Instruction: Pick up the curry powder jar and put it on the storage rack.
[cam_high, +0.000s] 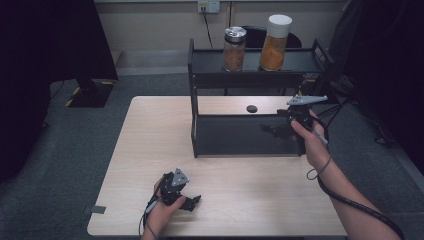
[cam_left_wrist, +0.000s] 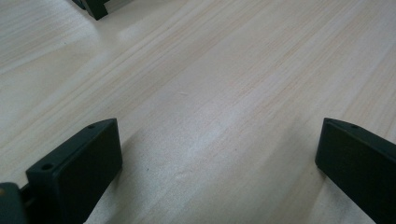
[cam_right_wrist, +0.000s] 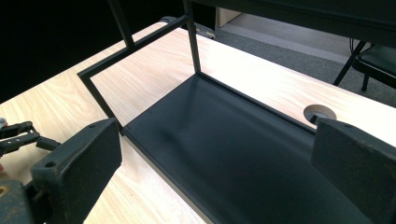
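Observation:
A black two-tier rack (cam_high: 192, 75) stands at the back right of the light wood table (cam_high: 145, 150). Its top shelf carries a silver-lidded glass jar (cam_high: 234, 49) of brown contents and a taller white-lidded jar (cam_high: 275, 42) of orange contents. My right gripper (cam_high: 272, 130) hovers over the right end of the bare lower shelf (cam_right_wrist: 224, 140), open (cam_right_wrist: 215, 144) with nothing between its jaws. Near the table's front edge my left gripper (cam_high: 192, 201) sits low over bare wood, open (cam_left_wrist: 219, 144) and holding nothing. A corner of the rack (cam_left_wrist: 93, 7) shows ahead of it.
A round cable hole (cam_high: 251, 108) lies in the tabletop behind the rack. A dark stand (cam_high: 90, 85) rests on the grey carpet at the back left. A chair (cam_right_wrist: 373, 56) stands behind the table. Wide bare wood lies left of the rack.

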